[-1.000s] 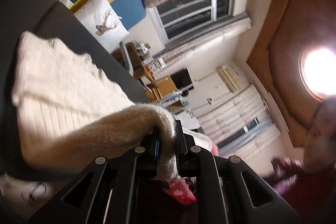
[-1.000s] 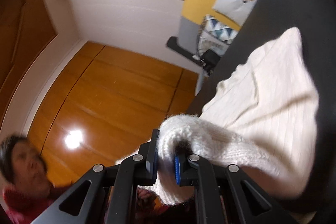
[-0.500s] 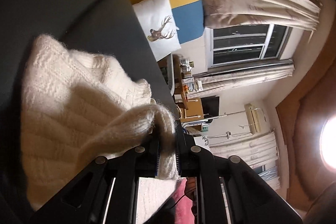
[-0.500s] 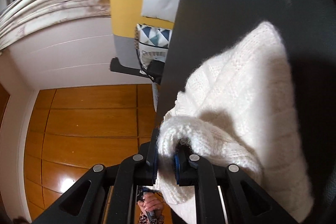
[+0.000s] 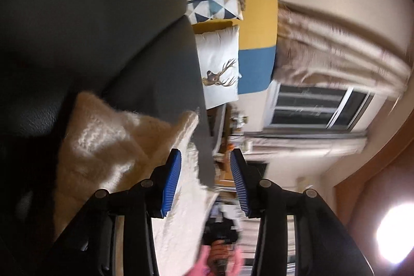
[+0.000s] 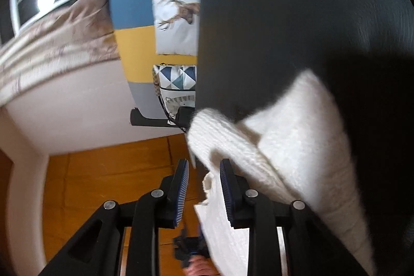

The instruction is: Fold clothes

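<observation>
Both tools just spread, released sweater (image 5: 103,146); knit now loose between pads.

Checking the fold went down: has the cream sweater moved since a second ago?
Yes. The cream sweater has dropped onto the dark surface; both grippers' jaws have just been opening off it.

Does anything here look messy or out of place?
Nothing damaged or spilled. The cream sweater lies bunched and folded over on the dark surface, one edge still loose between the open right gripper.
</observation>
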A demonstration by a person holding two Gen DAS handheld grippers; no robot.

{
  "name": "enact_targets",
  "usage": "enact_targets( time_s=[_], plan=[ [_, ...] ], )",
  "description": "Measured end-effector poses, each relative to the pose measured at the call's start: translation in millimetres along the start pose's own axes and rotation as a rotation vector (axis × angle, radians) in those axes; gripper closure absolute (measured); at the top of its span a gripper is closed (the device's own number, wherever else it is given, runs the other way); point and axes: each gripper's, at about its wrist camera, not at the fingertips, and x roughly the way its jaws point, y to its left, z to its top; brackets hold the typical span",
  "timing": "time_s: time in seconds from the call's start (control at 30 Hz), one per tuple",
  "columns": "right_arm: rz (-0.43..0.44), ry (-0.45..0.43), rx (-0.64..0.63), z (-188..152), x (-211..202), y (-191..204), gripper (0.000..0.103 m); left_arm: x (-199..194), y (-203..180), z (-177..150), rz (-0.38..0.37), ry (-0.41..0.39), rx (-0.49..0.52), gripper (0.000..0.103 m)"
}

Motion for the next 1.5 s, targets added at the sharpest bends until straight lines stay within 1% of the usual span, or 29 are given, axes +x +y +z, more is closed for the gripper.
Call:
enact_targets(
  time_s=[0.07,0.13,0.2,0.23,0.3,0.37,0.43,0.5,0.57,0.6,0.67,0.7,0.73,0.77,0.8,0.83,0.9,0.93,0.97,1.0,1.03,1.1,1.17,1.2,1.27,1.33,1.37,1.4,1.5],
  plan=[
    [-0.081,-0.042,-0.134,-9,-12,19,0.075,-5,-16,-11,0.072,-0.031,0.124,0.061],
    [-0.204,-0.06,-0.312,-24,-18,40,0.075,-3,-37,-26,0.143,-0.046,0.283,0.061],
    [-0.279,-0.055,-0.46,-40,-15,56,0.075,11,-59,-51,0.198,-0.025,0.49,0.06],
    [-0.31,-0.045,-0.542,-49,-12,65,0.075,20,-67,-61,0.201,-0.004,0.56,0.06],
    [-0.299,0.022,-0.658,-63,7,77,0.075,43,-77,-81,0.195,0.064,0.679,0.06],
    [-0.32,0.111,-0.729,-73,32,81,0.076,64,-76,-92,0.245,0.108,0.741,0.06],
    [-0.371,0.166,-0.777,-77,58,85,0.077,81,-69,-92,0.315,0.127,0.747,0.06],
    [-0.422,0.211,-0.833,-80,78,88,0.078,90,-63,-84,0.366,0.118,0.725,0.06],
    [-0.516,0.237,-0.901,-84,86,85,0.08,92,-58,-73,0.418,0.085,0.707,0.06],
    [-0.568,0.245,-0.929,-83,93,84,0.084,89,-56,-70,0.44,0.065,0.71,0.06],
    [-0.663,0.257,-0.979,-80,104,84,0.086,82,-52,-60,0.518,-0.004,0.734,0.06],
    [-0.674,0.245,-0.974,-76,106,83,0.09,81,-51,-54,0.549,-0.039,0.748,0.06],
    [-0.656,0.214,-0.95,-68,105,79,0.093,78,-48,-49,0.565,-0.071,0.756,0.06],
    [-0.638,0.183,-0.926,-61,103,76,0.097,72,-40,-43,0.564,-0.095,0.73,0.061],
    [-0.613,0.148,-0.899,-53,100,71,0.102,64,-32,-34,0.526,-0.11,0.672,0.061],
    [-0.573,0.112,-0.869,-48,93,63,0.103,54,-27,-27,0.474,-0.134,0.617,0.061],
    [-0.518,0.081,-0.832,-46,81,58,0.102,36,-23,-19,0.455,-0.204,0.564,0.061],
    [-0.514,0.062,-0.838,-47,75,60,0.099,27,-22,-17,0.455,-0.239,0.542,0.061],
    [-0.521,0.044,-0.853,-51,70,64,0.092,17,-21,-16,0.458,-0.278,0.519,0.061],
    [-0.526,0.028,-0.867,-54,66,68,0.081,10,-23,-19,0.46,-0.311,0.51,0.061],
    [-0.523,0.019,-0.883,-61,66,73,0.077,6,-25,-23,0.457,-0.335,0.512,0.061],
    [-0.474,0.05,-0.924,-85,71,85,0.077,0,-31,-33,0.456,-0.376,0.523,0.059],
    [-0.428,0.126,-0.99,-116,87,93,0.077,8,-45,-50,0.499,-0.38,0.61,0.055],
    [-0.434,0.166,-1.028,-130,97,95,0.077,17,-55,-58,0.55,-0.373,0.674,0.055],
    [-0.508,0.254,-1.133,-162,124,92,0.076,37,-71,-71,0.655,-0.346,0.801,0.055],
    [-0.573,0.308,-1.253,-189,146,87,0.076,53,-78,-80,0.709,-0.309,0.899,0.055],
    [-0.593,0.328,-1.296,-199,154,84,0.076,59,-76,-82,0.716,-0.281,0.926,0.054],
    [-0.611,0.35,-1.329,-207,160,82,0.076,62,-73,-81,0.724,-0.257,0.923,0.053],
    [-0.666,0.409,-1.385,-224,174,71,0.075,69,-59,-73,0.756,-0.195,0.868,0.052]
  ],
)
